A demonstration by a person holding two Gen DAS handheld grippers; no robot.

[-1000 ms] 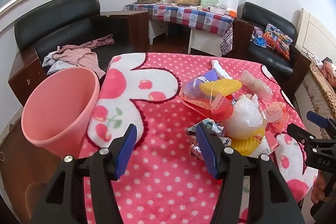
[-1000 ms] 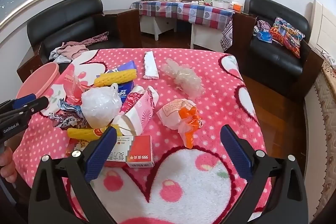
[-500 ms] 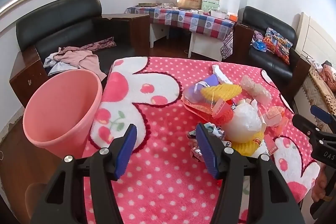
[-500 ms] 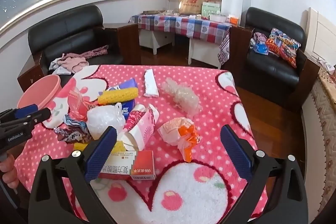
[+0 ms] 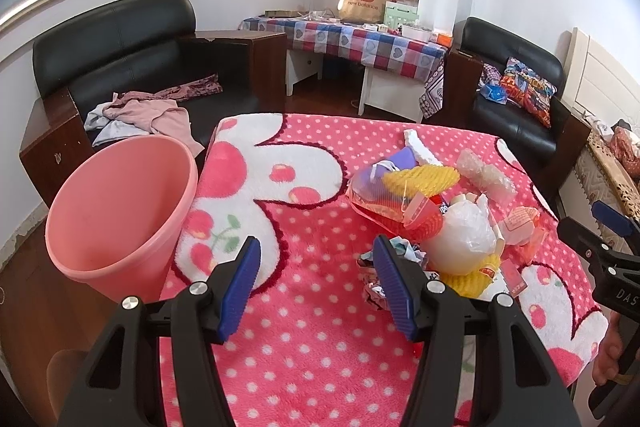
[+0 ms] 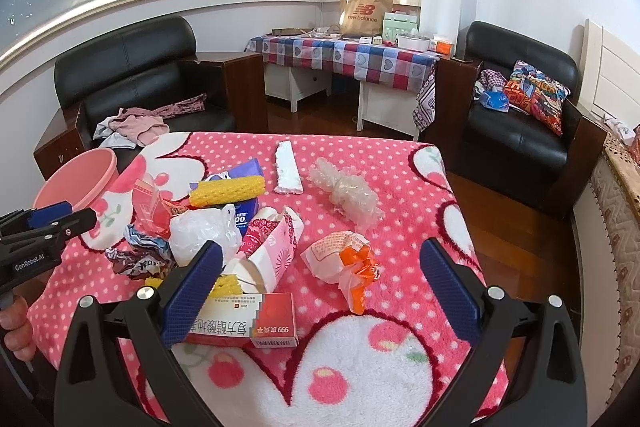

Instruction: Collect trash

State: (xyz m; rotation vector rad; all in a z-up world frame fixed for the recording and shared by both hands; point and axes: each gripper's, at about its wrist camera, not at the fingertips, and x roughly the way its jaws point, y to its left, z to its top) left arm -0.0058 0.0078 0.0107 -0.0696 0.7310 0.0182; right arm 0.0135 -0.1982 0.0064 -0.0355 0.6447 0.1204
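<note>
Pink blanket (image 6: 360,367) cluttered; medicine box (image 6: 256,323) nearest right tool (image 6: 320,291); bin (image 5: 116,219) beside.

Right claw (image 6: 320,287) wide open above the pink polka-dot surface (image 6: 400,187), nothing between the blue pads. Red-and-white medicine box (image 6: 256,323) just beside the left pad. Orange-and-white wrapper (image 6: 344,259) ahead, clear bubble wrap (image 6: 352,195) beyond it. White foam strip (image 6: 287,169) farther back. Yellow mesh sleeve (image 6: 228,191), white plastic bag (image 6: 200,231) heaped left. Pink bin (image 6: 80,179) at left edge, left claw (image 6: 48,219) near it.
</note>
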